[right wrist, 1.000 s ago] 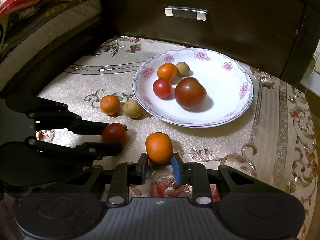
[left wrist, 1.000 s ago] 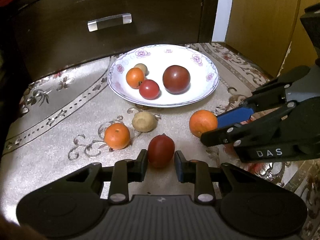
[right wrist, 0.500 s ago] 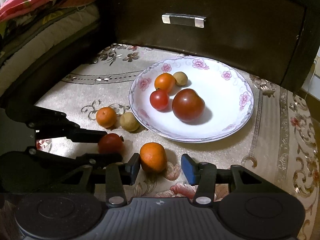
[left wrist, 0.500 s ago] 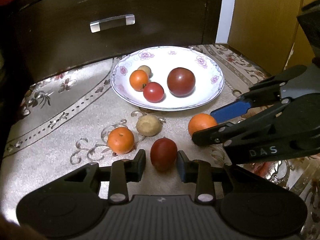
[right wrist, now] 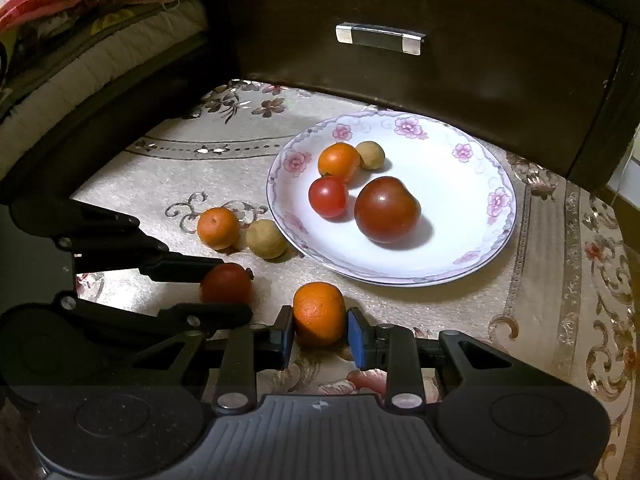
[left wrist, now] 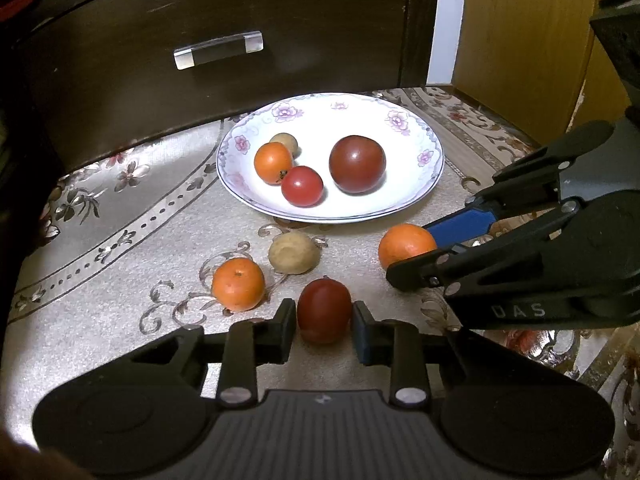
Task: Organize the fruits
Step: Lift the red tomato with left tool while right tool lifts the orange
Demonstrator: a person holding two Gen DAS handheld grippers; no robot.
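A white floral plate (left wrist: 424, 184) (right wrist: 496, 240) holds a large dark tomato (left wrist: 357, 164), a small red tomato (left wrist: 302, 186), an orange fruit (left wrist: 273, 157) and a small tan fruit (left wrist: 285, 142). On the cloth lie an orange (left wrist: 238, 284) (right wrist: 218, 227) and a tan fruit (left wrist: 294, 252) (right wrist: 266, 239). My left gripper (left wrist: 322, 330) is shut on a dark red tomato (left wrist: 324, 310) (right wrist: 226, 282) resting on the cloth. My right gripper (right wrist: 320, 336) is shut on an orange (right wrist: 319, 312) (left wrist: 406, 244), also on the cloth.
A dark wooden drawer front with a clear handle (left wrist: 218, 50) (right wrist: 380, 39) stands behind the plate. A yellow wooden panel (left wrist: 520, 40) stands at the right. Folded bedding (right wrist: 80, 40) lies at the left. The patterned cloth (left wrist: 120, 220) covers the surface.
The right gripper opened half a second ago and has closed again around the orange. The left gripper stays around the dark red tomato. Both views have shifted slightly.
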